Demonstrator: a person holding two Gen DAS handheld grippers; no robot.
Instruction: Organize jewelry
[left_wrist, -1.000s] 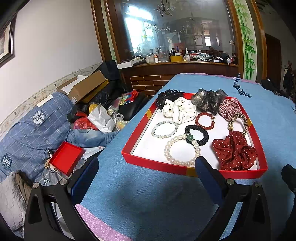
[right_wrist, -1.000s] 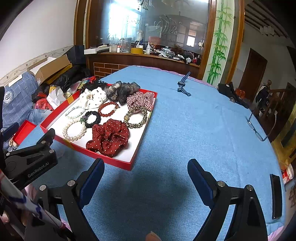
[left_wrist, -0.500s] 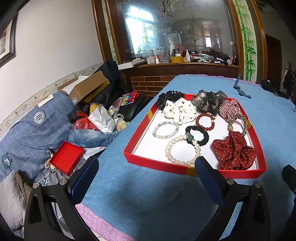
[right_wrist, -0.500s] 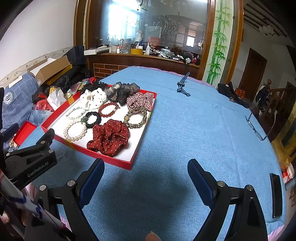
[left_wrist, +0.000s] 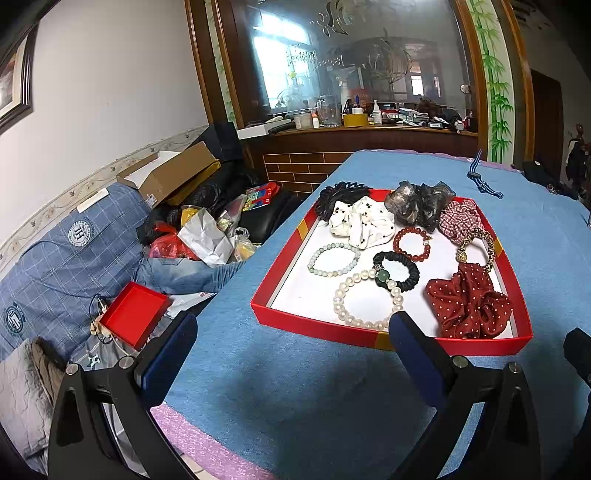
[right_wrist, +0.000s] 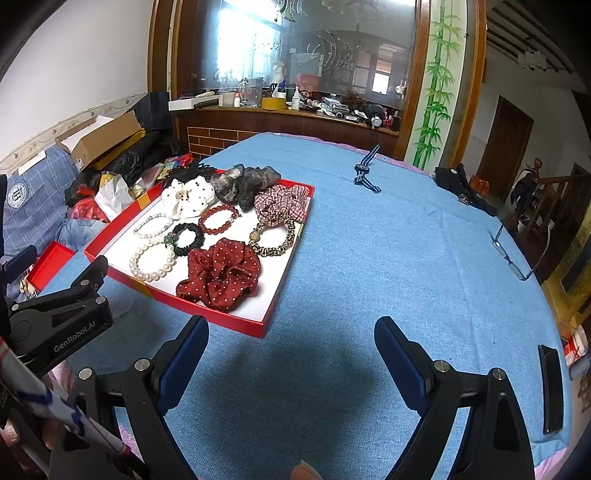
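Jewelry lay in one red tray (left_wrist: 314, 326) on the blue desk (right_wrist: 369, 258): four bead bracelets, five fabric scrunchies and two black hair ties. Left tool (left_wrist: 291, 347) and right tool (right_wrist: 291, 350) both hovered near the tray, jaws wide apart, gripping nothing.

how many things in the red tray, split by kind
scrunchies: 4, namely white dotted, grey sheer, red plaid, dark red dotted
bead bracelets: 3, namely pale green, red, pearl
hair ties with a charm: 2, namely black, leopard
black claw clip, at the tray's far corner: 1
total: 10
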